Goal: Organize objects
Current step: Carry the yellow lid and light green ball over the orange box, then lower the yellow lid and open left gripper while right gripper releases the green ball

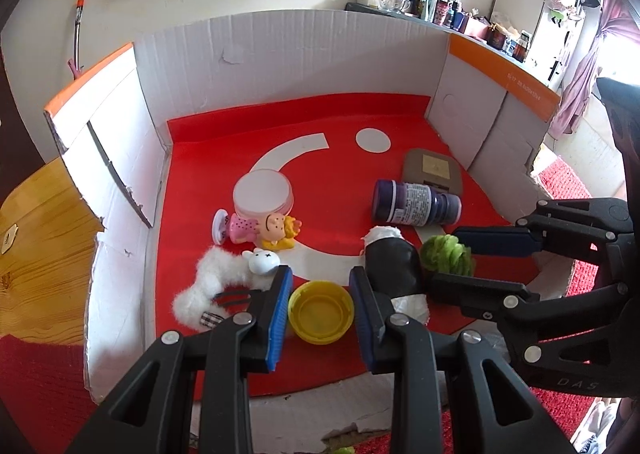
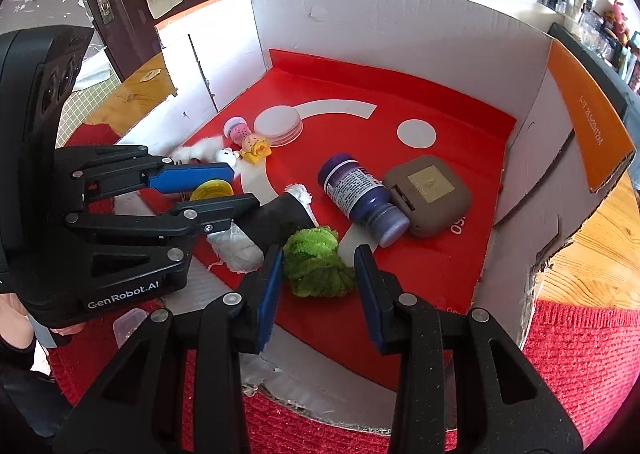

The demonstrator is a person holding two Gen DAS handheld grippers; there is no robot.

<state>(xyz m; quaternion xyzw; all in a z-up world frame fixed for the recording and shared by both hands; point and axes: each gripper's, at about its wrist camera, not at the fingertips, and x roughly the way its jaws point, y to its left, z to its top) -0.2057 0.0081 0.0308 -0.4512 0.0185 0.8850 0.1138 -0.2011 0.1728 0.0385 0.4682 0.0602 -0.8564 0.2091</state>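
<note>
Between the parted fingers of the left gripper [image 1: 320,302] lies a yellow cap [image 1: 321,312]; the right gripper [image 2: 316,282], also spread, straddles a green yarn ball [image 2: 318,262].

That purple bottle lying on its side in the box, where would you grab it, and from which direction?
Probably across the middle of the purple bottle, on its labelled body, coming down from above. It lies flat on the red floor, so its round sides are free for one finger each. Its cap end rests against the brown case, so an end-on grip from there looks blocked.
</note>
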